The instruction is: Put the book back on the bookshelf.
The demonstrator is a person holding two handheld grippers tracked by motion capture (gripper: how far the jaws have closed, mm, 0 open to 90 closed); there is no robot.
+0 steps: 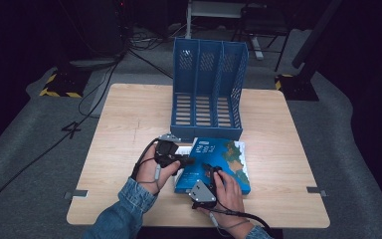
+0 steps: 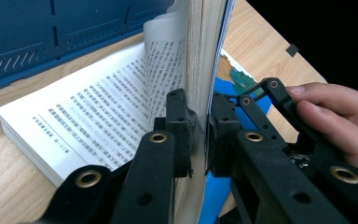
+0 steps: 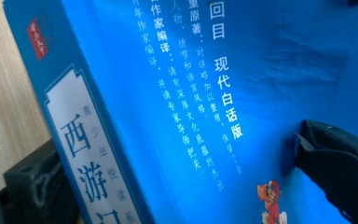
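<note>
While a blue book lies on the wooden table just in front of a blue file rack, its cover and a wad of pages are pinched upright by the left gripper, jaws pressed together. Right gripper is held spread wide across the book, spine side & cover.

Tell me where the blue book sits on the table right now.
High view: the blue book lies on the wooden table, near edge, right of centre, just in front of the blue file rack, between the left gripper and right gripper.
</note>
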